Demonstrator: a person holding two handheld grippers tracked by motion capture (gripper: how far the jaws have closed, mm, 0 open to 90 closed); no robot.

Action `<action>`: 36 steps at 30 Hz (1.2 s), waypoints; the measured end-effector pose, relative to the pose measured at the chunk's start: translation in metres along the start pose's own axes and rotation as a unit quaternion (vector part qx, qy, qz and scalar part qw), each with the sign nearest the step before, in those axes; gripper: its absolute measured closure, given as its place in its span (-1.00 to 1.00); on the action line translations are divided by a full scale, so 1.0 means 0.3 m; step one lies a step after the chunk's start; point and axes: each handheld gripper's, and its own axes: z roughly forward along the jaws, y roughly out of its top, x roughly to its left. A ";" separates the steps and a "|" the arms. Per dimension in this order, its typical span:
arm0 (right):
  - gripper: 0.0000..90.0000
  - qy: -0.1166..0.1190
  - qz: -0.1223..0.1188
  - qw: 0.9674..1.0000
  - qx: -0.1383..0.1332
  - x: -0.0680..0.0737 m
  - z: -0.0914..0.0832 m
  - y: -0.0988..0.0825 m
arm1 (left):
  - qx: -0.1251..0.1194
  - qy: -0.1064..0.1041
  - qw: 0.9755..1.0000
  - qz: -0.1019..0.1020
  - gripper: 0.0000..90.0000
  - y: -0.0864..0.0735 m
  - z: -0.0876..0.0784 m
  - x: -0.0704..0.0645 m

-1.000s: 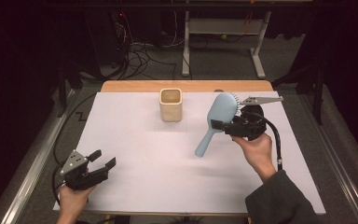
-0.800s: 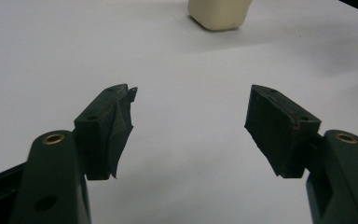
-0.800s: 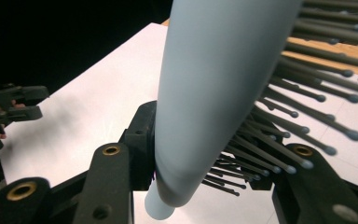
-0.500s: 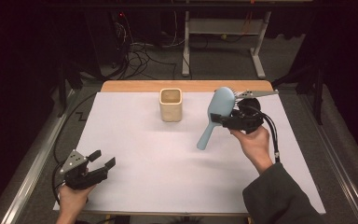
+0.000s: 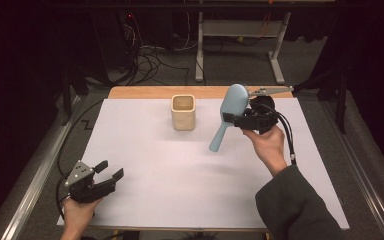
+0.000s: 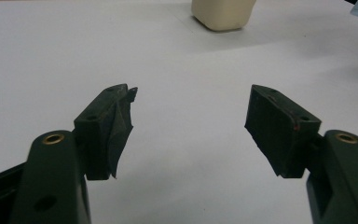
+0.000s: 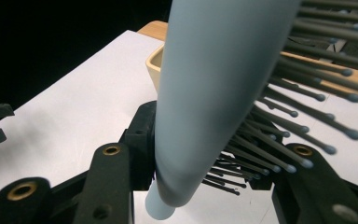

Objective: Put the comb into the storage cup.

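Observation:
A light blue hairbrush (image 5: pixel 228 112) hangs in the air over the right part of the table, head up and handle slanting down to the left. My right gripper (image 5: pixel 237 120) is shut on its head, and in the right gripper view the jaws clamp the hairbrush (image 7: pixel 214 93) across its bristles. A cream square cup (image 5: pixel 183 112) stands upright at the back middle of the white sheet, to the left of the brush. My left gripper (image 5: pixel 109 170) rests at the near left corner, open, with bare sheet between its pads (image 6: pixel 116 126).
The white sheet (image 5: pixel 190 180) covers most of the wooden table (image 5: pixel 140 92). Metal rails run along both sides. Cables and a metal stand lie on the floor behind the table. The cream cup (image 6: pixel 223 14) shows far ahead in the left gripper view.
My right gripper has carried the hairbrush left and a little up, nearer the cup. The left gripper has stayed put.

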 end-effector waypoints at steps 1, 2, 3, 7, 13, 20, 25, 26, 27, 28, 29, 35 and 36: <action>0.23 -0.001 -0.002 1.000 0.001 0.002 0.002 0.005 | 0.000 0.000 1.000 -0.001 -0.29 0.000 0.001 0.000; 0.23 -0.002 -0.003 1.000 0.001 0.004 0.004 0.010 | 0.001 0.000 1.000 -0.001 -0.29 -0.001 0.001 0.000; 0.23 -0.002 -0.005 1.000 0.002 0.006 0.007 0.016 | 0.001 0.001 1.000 0.000 -0.30 -0.001 0.002 0.000; 0.23 -0.005 -0.009 1.000 0.000 0.011 0.019 0.034 | 0.003 -0.002 1.000 0.003 -0.30 -0.002 0.004 -0.003; 0.23 -0.004 -0.001 1.000 -0.008 0.008 0.051 0.057 | 0.005 -0.005 1.000 0.003 -0.30 -0.002 0.005 -0.005; 0.23 -0.007 0.000 1.000 -0.008 0.009 0.077 0.087 | 0.007 -0.006 1.000 0.007 -0.30 -0.003 0.009 -0.007; 0.22 -0.006 0.003 1.000 -0.008 0.008 0.092 0.105 | 0.003 -0.006 1.000 0.000 -0.32 -0.004 0.007 -0.003; 0.22 -0.007 0.004 1.000 -0.007 0.008 0.095 0.109 | 0.005 -0.008 1.000 0.000 -0.32 -0.004 0.008 -0.003; 0.22 -0.008 0.003 1.000 -0.007 0.007 0.098 0.112 | 0.006 -0.009 1.000 0.001 -0.32 -0.004 0.010 -0.005; 0.22 -0.009 0.004 1.000 -0.007 0.007 0.101 0.116 | 0.007 -0.010 1.000 0.004 -0.32 -0.004 0.011 -0.008; 0.22 -0.008 0.005 1.000 -0.007 0.007 0.104 0.120 | 0.007 -0.010 1.000 0.006 -0.32 -0.003 0.012 -0.010; 0.22 -0.011 0.006 1.000 -0.007 0.009 0.118 0.141 | 0.007 -0.012 1.000 0.002 -0.32 -0.004 0.013 -0.008; 0.22 -0.011 0.005 1.000 -0.007 0.009 0.119 0.145 | 0.007 -0.012 1.000 0.002 -0.32 -0.004 0.013 -0.008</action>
